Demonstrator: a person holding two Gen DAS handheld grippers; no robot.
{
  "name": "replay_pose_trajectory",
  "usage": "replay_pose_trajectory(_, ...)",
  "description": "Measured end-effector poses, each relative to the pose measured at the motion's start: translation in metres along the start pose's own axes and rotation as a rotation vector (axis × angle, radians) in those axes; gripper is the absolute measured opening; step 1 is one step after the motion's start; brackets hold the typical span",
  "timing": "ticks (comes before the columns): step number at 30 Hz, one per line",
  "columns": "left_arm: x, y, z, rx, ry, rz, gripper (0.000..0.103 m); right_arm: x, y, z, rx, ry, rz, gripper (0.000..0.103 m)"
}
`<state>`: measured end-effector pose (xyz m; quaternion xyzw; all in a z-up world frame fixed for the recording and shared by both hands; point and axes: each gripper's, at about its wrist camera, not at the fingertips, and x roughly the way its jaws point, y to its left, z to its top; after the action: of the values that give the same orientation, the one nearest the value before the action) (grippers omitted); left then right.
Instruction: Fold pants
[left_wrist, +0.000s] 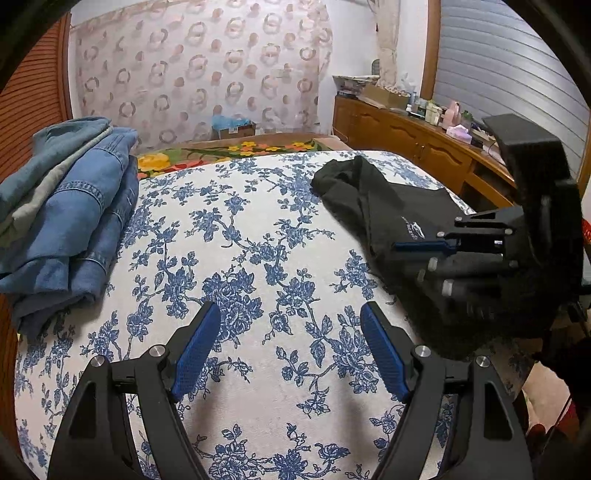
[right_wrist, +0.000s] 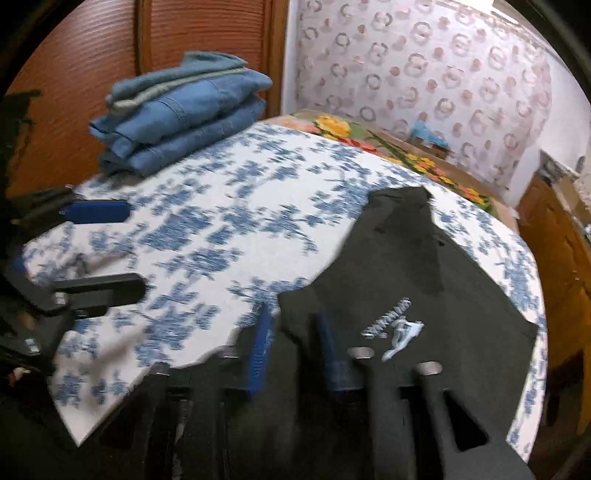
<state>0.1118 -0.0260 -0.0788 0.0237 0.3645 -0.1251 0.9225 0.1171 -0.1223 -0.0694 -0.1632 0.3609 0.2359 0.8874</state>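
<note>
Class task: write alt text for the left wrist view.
The open left gripper hovers over a blue-flowered bedspread. At right, the right gripper meets black pants; folded jeans are stacked at left.

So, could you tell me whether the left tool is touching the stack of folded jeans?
Apart. In the left wrist view the left tool stands open over bare floral bedspread, and the stack of folded jeans lies well off to its side with printed fabric showing between.
</note>
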Motion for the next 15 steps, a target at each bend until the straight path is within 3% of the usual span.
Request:
replay_pose_trajectory(6, 0.001, -0.009, 0.001, 0.018, 0.008, -0.025, 0.079, -0.03, -0.021, 0.003, 0.094, -0.098, 0.044, 0.005)
replay_pose_trajectory(15, 0.008, -0.031, 0.006, 0.065, 0.024, -0.053, 0.079, -0.057, -0.06, -0.004, 0.162, -0.154, -0.029, 0.004)
